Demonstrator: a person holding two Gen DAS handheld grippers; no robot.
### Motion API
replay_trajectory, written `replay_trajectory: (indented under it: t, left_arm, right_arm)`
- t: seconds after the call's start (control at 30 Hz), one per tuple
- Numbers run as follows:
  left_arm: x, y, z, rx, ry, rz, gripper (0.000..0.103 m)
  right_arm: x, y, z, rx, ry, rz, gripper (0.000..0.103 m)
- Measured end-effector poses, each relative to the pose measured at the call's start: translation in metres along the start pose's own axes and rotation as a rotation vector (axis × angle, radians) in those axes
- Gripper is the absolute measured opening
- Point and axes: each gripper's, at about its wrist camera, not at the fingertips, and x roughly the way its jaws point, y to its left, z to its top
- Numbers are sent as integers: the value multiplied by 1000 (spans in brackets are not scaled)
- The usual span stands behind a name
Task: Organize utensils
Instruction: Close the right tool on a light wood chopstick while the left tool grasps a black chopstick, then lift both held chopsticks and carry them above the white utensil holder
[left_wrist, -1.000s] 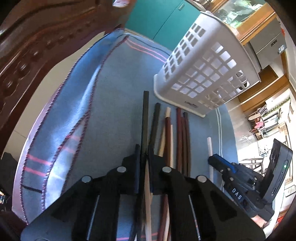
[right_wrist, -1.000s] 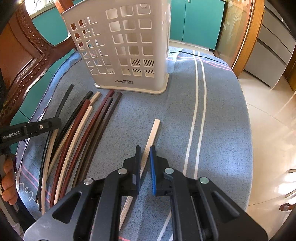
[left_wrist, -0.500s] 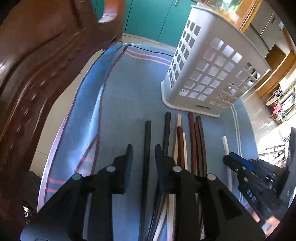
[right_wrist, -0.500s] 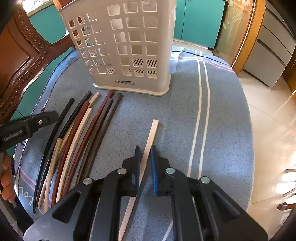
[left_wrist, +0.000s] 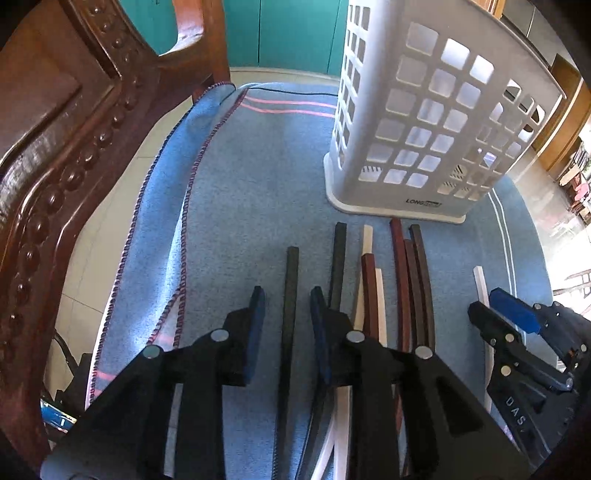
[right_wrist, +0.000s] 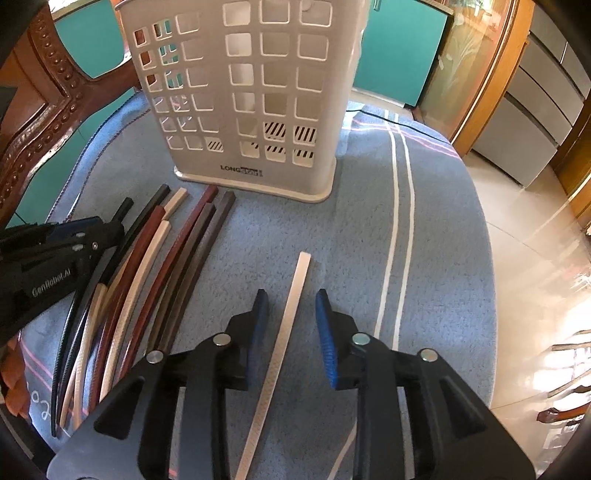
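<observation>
Several chopsticks lie on a blue cloth in front of a white slotted basket (left_wrist: 436, 122), also in the right wrist view (right_wrist: 255, 92). My left gripper (left_wrist: 287, 295) is open, its jaws on either side of a black chopstick (left_wrist: 290, 295) lying flat. Beside it lie more black, brown and cream chopsticks (left_wrist: 402, 288). My right gripper (right_wrist: 290, 299) is open, its jaws on either side of a lone cream chopstick (right_wrist: 291, 299) lying flat. The bundle shows at the left in the right wrist view (right_wrist: 162, 266).
A carved wooden chair (left_wrist: 55, 147) stands close on the left of the table. The blue cloth (right_wrist: 436, 258) with white stripes covers the round table, whose edge curves off at the right. Teal cabinet doors (right_wrist: 399, 48) stand behind.
Both grippers have opened; they were shut on their chopsticks a second ago. The black and the cream chopstick now lie on the cloth. The left gripper has drawn back and lifted.
</observation>
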Motion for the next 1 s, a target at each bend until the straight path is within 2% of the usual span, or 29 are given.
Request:
replay_trajectory:
  t: [0.1,0.13,0.17,0.2,0.3,0.4,0.53,0.7,1.0]
  left_arm:
    - [-6,-5,-8,10,-9,10,23]
    - [-8,-5,-12,10,-10,9,18]
    - [-11,-6,-16,10,-12,4,16]
    - [-12,-5,-18,2,-14,-8,9]
    - [-17,0,-25,-12,-26,-35,7]
    - [-29,4,-28,-17,-65,-52,7]
    - [-64,9,-31,-33,-152,-94,7]
    - [-136,20,-34,-53,-301,-147,7]
    - [-238,26,-51,-68,-519,-217,7]
  right_arm:
    - [2,-4,2,24,2,22,27]
    - [2,-5,3,26,0,32,22]
    - [2,-7,3,28,-3,43,10]
    - [1,-10,2,36,-9,57,10]
    - [0,-17,2,74,-32,108,7]
    - [-10,-19,3,77,-95,104,7]
    - [-40,-26,6,82,-209,131,7]
    - [-97,-42,8,97,-356,213,7]
    - [-167,-72,-4,171,-492,269,7]
